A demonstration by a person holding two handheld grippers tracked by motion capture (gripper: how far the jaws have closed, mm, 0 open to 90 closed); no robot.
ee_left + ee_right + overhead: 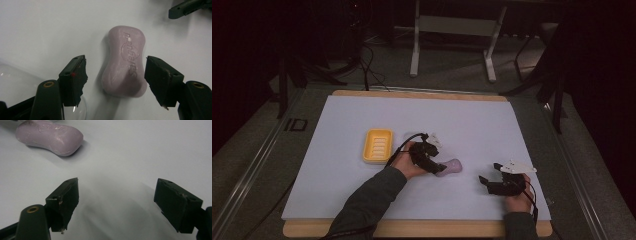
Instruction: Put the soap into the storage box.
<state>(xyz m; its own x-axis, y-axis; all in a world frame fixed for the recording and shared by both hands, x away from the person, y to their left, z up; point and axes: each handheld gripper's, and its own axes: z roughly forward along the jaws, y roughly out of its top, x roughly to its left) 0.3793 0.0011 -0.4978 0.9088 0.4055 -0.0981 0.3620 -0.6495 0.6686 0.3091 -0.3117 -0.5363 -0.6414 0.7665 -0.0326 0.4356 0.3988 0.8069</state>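
Observation:
A pale purple bar of soap (452, 167) lies flat on the white sheet, right of the middle. My left gripper (437, 164) reaches over it from the left. In the left gripper view the soap (126, 62) lies between the spread jaws of the left gripper (115, 59), with a gap at the left pad and the right pad close to its edge; the gripper is open. My right gripper (488, 172) rests low on the sheet to the soap's right, open. In the right gripper view the right gripper (117, 192) has only bare sheet between its jaws, and the soap (50, 136) lies ahead at upper left.
A yellow ribbed soap dish (378, 146) sits left of the left hand. A clear, glassy object (10, 82) shows at the lower left of the left gripper view. The white sheet (362, 200) covers a wooden board whose front edge (412, 229) is near the person.

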